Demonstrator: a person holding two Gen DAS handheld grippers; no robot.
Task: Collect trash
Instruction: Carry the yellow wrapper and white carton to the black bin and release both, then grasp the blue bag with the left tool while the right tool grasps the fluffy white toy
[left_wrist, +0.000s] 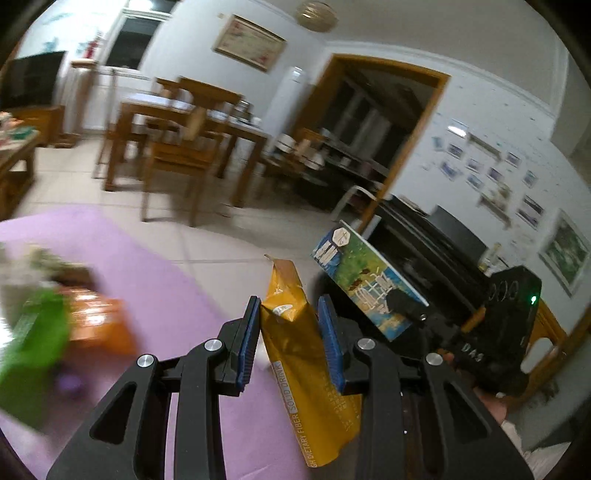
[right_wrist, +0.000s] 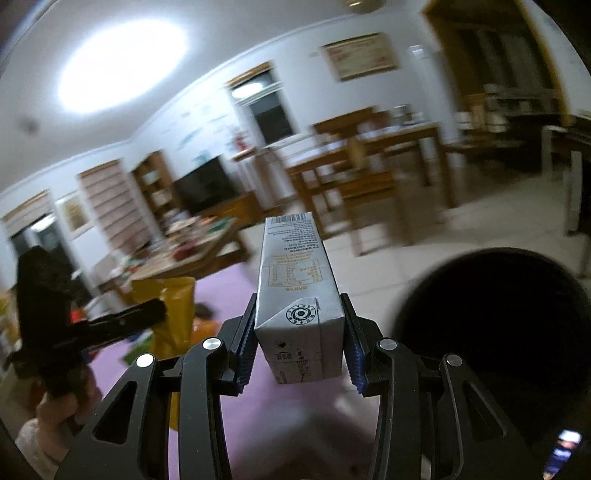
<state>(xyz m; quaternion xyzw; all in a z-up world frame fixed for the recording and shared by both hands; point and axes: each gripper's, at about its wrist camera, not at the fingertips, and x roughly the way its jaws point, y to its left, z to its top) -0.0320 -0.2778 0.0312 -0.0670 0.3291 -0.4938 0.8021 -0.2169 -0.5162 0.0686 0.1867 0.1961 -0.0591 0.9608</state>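
Note:
My left gripper (left_wrist: 290, 306) is shut on a yellow drink-mix pouch (left_wrist: 295, 332), which stands upright between the blue pads with its torn top above them. To its right in the left wrist view, my right gripper (left_wrist: 399, 302) carries a drink carton (left_wrist: 362, 280) with a colourful meadow print. In the right wrist view the right gripper (right_wrist: 299, 306) is shut on that carton (right_wrist: 295, 266), whose grey side with the barcode faces the camera. The left gripper (right_wrist: 162, 310) with the pouch (right_wrist: 173, 306) shows at the left, held by a hand. Both views are blurred by motion.
A purple mat (left_wrist: 155, 280) lies below, with a green box (left_wrist: 37, 332) and an orange packet (left_wrist: 99, 325) on it at the left. The dark round mouth of a bin (right_wrist: 491, 332) is close at the right. A wooden dining table (left_wrist: 184, 122) stands behind, and a cluttered coffee table (right_wrist: 184, 254).

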